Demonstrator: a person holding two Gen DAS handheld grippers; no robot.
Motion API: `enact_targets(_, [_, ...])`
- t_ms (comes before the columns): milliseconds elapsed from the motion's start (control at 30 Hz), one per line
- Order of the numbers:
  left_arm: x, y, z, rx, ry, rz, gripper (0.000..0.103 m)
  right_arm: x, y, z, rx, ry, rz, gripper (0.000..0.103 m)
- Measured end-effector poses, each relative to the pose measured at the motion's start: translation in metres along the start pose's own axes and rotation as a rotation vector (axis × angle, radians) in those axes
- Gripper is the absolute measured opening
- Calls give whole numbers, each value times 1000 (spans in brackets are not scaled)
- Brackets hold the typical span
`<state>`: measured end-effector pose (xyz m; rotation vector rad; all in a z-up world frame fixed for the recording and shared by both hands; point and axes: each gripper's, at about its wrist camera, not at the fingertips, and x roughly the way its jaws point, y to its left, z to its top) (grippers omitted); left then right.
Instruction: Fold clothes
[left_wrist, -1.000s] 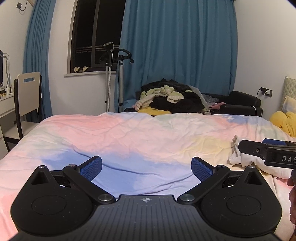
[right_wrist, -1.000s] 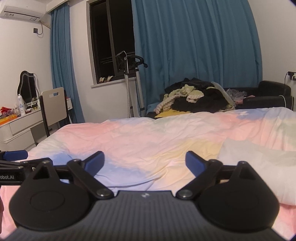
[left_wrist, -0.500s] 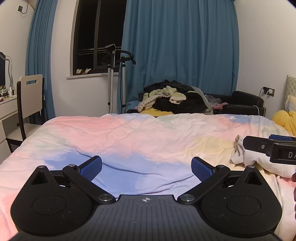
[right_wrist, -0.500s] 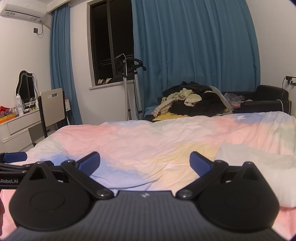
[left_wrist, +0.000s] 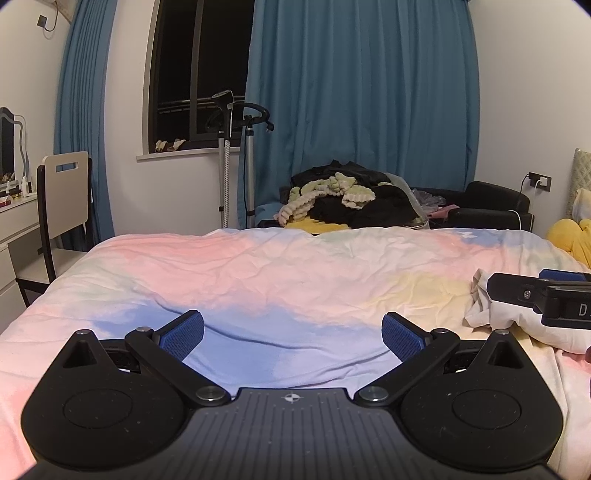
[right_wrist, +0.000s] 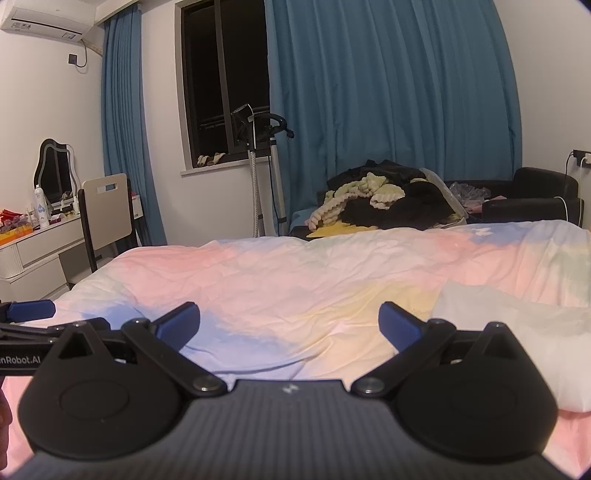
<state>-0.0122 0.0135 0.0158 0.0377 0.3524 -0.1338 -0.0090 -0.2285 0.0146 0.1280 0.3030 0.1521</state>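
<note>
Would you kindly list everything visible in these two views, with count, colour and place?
White garment: one, crumpled, bed's right side.
Duvet: one, pastel pink, blue, yellow, covering bed.
Clothes pile: one, black, green, yellow, beyond bed.
Armchair: one, black, far right.
Curtains: blue, flanking dark window.
Garment steamer: one, by window.
Chair: one, beige, at white dresser.
Mirror: one, on dresser.
Air conditioner: one, white, upper left.
Yellow plush: one, right edge.
Left gripper: open, empty.
Right gripper: open, empty.
</note>
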Motion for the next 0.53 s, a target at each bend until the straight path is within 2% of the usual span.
enact_targets(533, [2, 0, 3, 5, 3, -1, 103, -2, 4, -3, -6, -2, -3, 103])
